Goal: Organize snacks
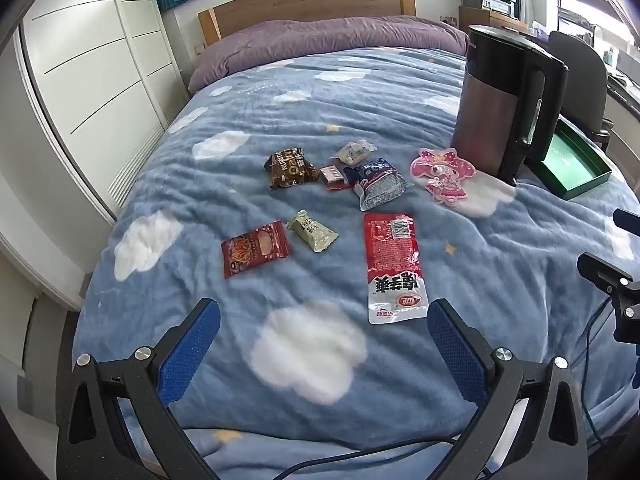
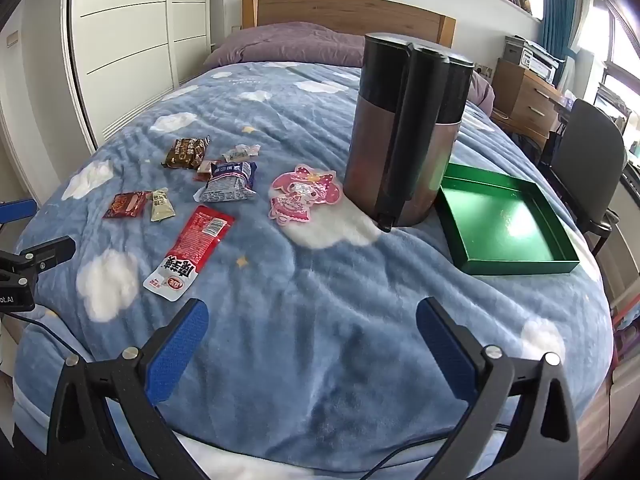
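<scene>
A: Left tool: released, jaws wide, nothing between; poised over blue cloud-print fleece blanket on bed.

B: Right tool: likewise released, empty; long red-and-white foil snack packet flat just ahead-left; shallow green square cardboard tray right, beside upright brown-and-black kettle.

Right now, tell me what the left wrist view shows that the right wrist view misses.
Only the left wrist view: the open left hand-held gripper from behind. Only the right wrist view: the green tray's whole empty inside, and the open right hand-held gripper from behind. Both: the snack packets, long red packet, pink sticker, kettle, blue blanket.
</scene>
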A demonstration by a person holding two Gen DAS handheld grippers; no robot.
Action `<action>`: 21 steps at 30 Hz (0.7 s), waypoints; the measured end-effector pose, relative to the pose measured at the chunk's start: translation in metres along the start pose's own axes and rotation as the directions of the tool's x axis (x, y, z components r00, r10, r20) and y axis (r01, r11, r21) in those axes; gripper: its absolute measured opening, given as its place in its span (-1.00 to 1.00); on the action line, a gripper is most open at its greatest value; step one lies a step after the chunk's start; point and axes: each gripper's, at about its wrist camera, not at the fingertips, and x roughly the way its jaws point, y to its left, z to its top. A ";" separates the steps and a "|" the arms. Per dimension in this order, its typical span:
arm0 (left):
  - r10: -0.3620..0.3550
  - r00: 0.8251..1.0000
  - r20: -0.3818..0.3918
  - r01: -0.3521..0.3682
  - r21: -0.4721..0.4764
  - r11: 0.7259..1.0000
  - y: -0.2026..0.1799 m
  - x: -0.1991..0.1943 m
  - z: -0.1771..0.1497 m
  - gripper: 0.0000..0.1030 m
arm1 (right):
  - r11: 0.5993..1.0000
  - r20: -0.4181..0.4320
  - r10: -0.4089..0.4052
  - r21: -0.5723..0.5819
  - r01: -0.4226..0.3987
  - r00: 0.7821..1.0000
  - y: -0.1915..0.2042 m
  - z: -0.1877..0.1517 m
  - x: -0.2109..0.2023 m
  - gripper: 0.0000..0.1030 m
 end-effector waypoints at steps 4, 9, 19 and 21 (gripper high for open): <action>0.002 1.000 -0.001 -0.002 -0.002 1.000 0.000 0.000 0.000 0.98 | 1.000 0.000 0.000 0.000 0.000 1.000 -0.001 0.000 0.000 1.00; -0.004 1.000 0.000 0.004 -0.003 1.000 0.000 0.000 0.000 0.98 | 1.000 -0.003 0.001 -0.001 -0.001 1.000 0.003 0.000 -0.003 1.00; -0.004 1.000 -0.002 0.004 -0.003 1.000 0.000 0.000 0.000 0.98 | 1.000 -0.006 0.003 0.003 -0.002 1.000 -0.001 -0.002 0.001 1.00; -0.003 1.000 -0.001 0.003 -0.001 1.000 0.000 0.000 0.000 0.98 | 1.000 -0.006 0.002 0.004 -0.002 1.000 -0.001 -0.002 0.001 1.00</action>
